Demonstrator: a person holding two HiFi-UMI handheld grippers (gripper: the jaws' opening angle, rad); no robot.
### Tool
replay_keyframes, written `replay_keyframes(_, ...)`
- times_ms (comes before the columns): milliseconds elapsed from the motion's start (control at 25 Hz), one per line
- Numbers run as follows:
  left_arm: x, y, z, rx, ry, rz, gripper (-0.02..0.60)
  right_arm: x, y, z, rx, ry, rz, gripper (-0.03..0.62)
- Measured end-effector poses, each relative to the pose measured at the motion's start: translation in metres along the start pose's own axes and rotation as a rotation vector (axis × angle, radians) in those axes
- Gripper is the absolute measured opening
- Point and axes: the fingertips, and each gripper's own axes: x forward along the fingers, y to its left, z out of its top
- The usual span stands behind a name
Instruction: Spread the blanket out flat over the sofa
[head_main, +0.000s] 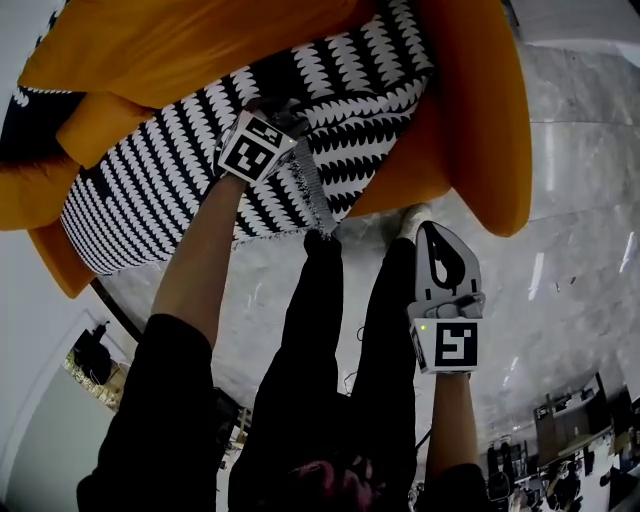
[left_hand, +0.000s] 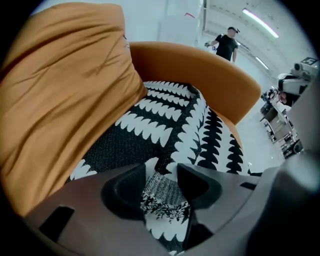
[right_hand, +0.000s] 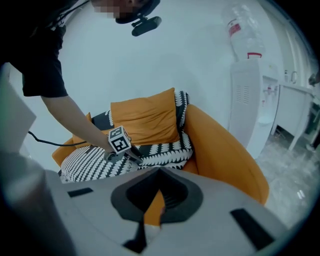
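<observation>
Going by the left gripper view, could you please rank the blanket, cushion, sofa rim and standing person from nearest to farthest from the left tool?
1. Blanket: between the left tool's jaws.
2. Cushion: close by, on the left.
3. Sofa rim: behind the seat, upper middle.
4. Person: far across the room, top right.

The blanket (head_main: 150, 190) lies on the sofa (head_main: 480, 130) seat, before the back cushion (head_main: 200, 50).
</observation>
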Motion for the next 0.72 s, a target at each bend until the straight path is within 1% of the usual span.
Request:
replay_keyframes(80, 0.001, -0.007, 0.003, -0.001, -0.010, 0.007, 0.189, -0.003, -0.004, -0.006, -0.002, -0.008, 0.002, 0.020)
replay_keyframes(120, 0.000, -0.012, 0.007, -0.001, -0.013, 0.011, 0.156, -0.006, -0.004, -0.007, -0.006, -0.013, 0.004, 0.020)
replay_keyframes(160, -0.003, -0.017, 0.009, -0.002, -0.013, 0.013, 0.085, -0.010, -0.003, -0.005, -0.010, -0.017, 0.008, 0.020)
replay_keyframes(200, -0.008, -0.021, 0.009, -0.004, -0.011, 0.013, 0.035, -0.013, 0.001, -0.002, -0.013, -0.022, 0.011, 0.020)
replay_keyframes(280, -0.018, -0.023, 0.007, -0.024, -0.019, 0.020, 0.031, -0.017, 0.009, 0.006, -0.018, -0.035, 0.014, 0.020)
replay_keyframes(400, -0.024, -0.024, 0.008, -0.063, -0.061, 0.038, 0.029, -0.018, 0.011, 0.010, -0.029, -0.049, 0.016, 0.020)
replay_keyframes(640, -0.037, -0.040, 0.017, -0.082, -0.099, 0.047, 0.028, -0.023, 0.004, 0.016, -0.021, -0.081, 0.006, 0.020)
replay_keyframes(720, -0.045, -0.043, 0.019, -0.081, -0.114, 0.062, 0.028, -0.025, 0.006, 0.017, -0.018, -0.098, 0.007, 0.020)
